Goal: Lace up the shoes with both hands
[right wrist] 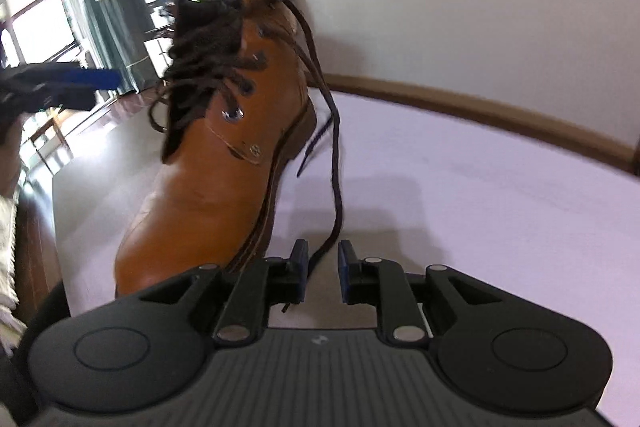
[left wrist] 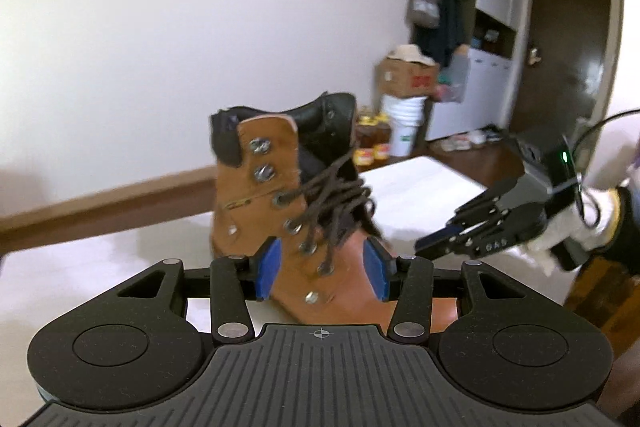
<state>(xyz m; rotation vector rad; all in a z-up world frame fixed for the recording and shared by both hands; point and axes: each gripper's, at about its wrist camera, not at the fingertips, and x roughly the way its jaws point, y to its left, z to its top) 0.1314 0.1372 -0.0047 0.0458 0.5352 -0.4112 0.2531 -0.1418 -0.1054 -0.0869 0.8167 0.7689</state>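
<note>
Two tongs apart: our left gripper (left wrist: 322, 273) straddles the boot (left wrist: 288, 211), likely steadying it. Our right gripper (right wrist: 323, 273) brackets the loose lace (right wrist: 334, 163) unclamped, likely for threading.

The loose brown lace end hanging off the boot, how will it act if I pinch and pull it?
The lace droops in a slack curve, so it is probably floppy. It looks thin and may slip between the right gripper pads. Pulling could tip the boot.
</note>
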